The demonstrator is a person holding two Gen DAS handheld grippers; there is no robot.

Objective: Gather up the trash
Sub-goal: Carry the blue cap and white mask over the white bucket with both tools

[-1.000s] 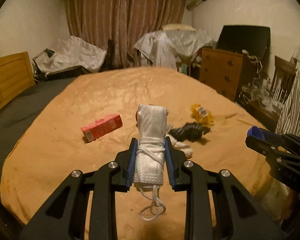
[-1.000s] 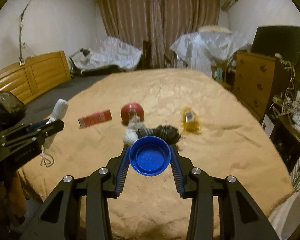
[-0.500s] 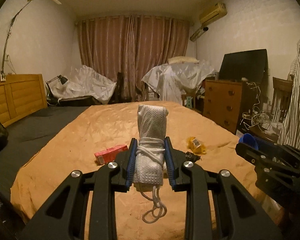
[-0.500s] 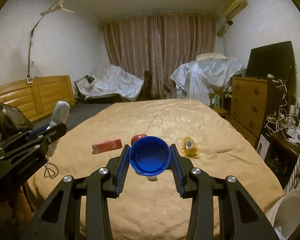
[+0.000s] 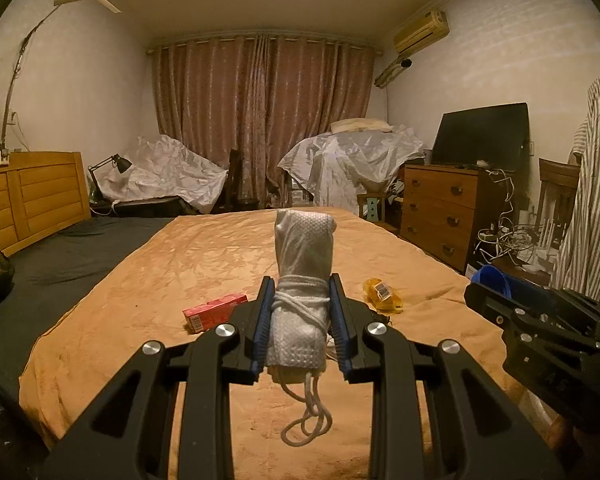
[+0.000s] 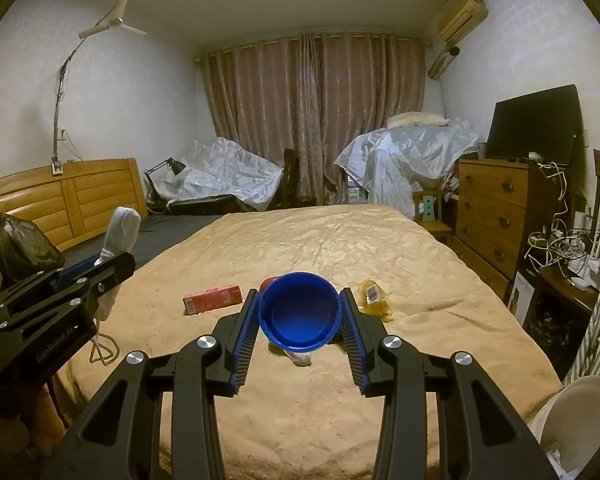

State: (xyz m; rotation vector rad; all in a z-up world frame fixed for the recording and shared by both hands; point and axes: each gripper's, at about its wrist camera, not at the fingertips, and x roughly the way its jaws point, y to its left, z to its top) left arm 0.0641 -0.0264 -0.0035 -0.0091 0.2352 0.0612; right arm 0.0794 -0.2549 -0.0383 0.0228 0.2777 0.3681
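Left gripper [image 5: 303, 322] clamps a white rope-tied bundle [image 5: 302, 280]; right gripper [image 6: 299, 322] clamps a blue cap [image 6: 298, 312]. Red box [image 5: 214, 312] and yellow wrapper [image 5: 382, 296] lie mid-bed [image 5: 140, 320].

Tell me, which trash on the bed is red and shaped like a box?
The red carton, lying flat on the orange blanket. The yellow wrapper over on the right is crumpled and see-through, not boxy.

A white dimpled bundle [image 5: 303, 280] tied with white cord, a blue cap [image 6: 298, 312], a red carton [image 6: 212, 299] and a yellow wrapper [image 6: 374, 301] show against the orange-tan bedspread [image 6: 340, 248], with pinkish-brown curtains [image 6: 316, 120] and a grey-and-white striped cloth [image 5: 592, 200] beyond.
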